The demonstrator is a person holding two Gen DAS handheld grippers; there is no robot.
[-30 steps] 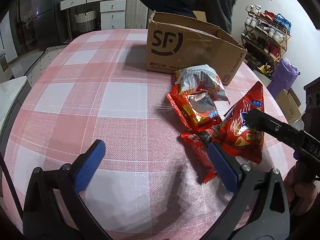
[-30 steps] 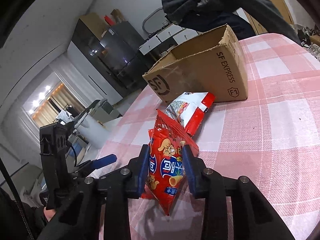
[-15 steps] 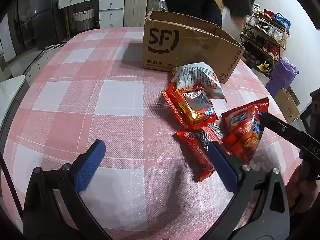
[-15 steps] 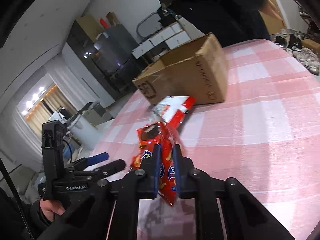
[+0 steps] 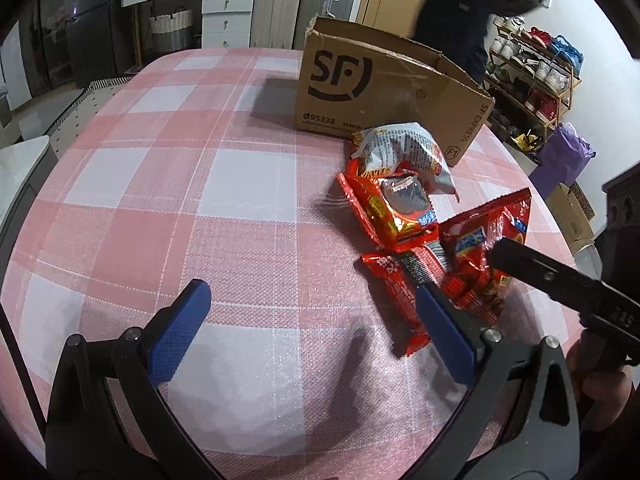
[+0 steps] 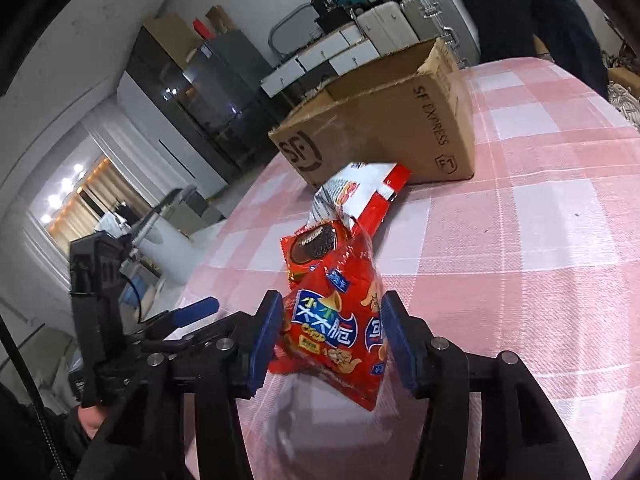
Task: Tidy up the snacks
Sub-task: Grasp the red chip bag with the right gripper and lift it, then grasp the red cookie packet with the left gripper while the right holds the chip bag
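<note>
Red snack bag's (image 6: 332, 320) front, right-wrist-view only

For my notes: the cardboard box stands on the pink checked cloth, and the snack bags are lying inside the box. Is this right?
Not quite. The cardboard box does stand on the pink checked cloth, but the snack bags lie on the cloth in front of it, not inside. The left wrist view shows this.

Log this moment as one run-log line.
left gripper: open, empty | right gripper: opening, red chip bag between pads | cardboard box: open-topped, behind snacks | other packets: on table
</note>
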